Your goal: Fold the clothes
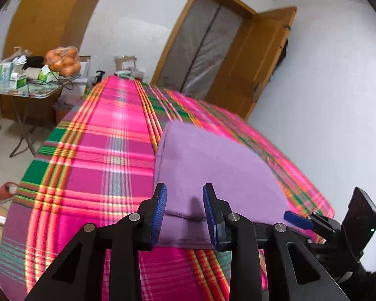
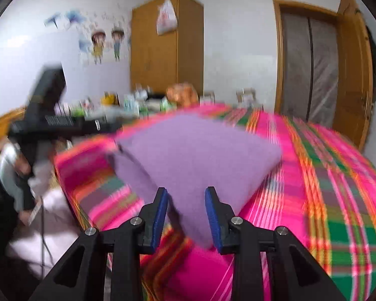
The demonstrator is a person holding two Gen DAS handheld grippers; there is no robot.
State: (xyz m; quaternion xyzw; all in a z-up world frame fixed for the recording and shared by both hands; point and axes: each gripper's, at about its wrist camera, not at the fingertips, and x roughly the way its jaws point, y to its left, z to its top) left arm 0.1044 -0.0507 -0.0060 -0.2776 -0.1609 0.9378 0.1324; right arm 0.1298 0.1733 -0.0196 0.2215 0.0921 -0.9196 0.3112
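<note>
While I look along my left gripper [image 1: 184,195], the far left of its view shows a small folding table [image 1: 25,92] crowded with boxes and a bag of oranges [image 1: 64,61], standing on the floor beside the bed. Next comes the bright pink plaid bedspread [image 1: 92,155], stretching away towards a wooden door frame [image 1: 203,42]. On that spread lies the folded purple garment [image 1: 213,165], a neat thick rectangle, its near edge running between my left blue pads [image 1: 160,200]. The jaws stand partly apart, with a gap showing on either side of the cloth between them, so I read them as gripping nothing. At the right edge of this view I see my right gripper [image 1: 297,219], one blue pad touching the garment's near right corner.

Through the right wrist camera, blurred, the left side shows a person's sleeve [image 2: 10,173] and the dark body of the left tool, then wall stickers [image 2: 100,42] and a wardrobe [image 2: 163,47] behind. In the middle, the purple garment [image 2: 195,150] rests on the bedspread [image 2: 325,188], one corner pointing into my right gripper [image 2: 186,200]. Those jaws are parted too, the corner lying loose between them, not pinched.
</note>
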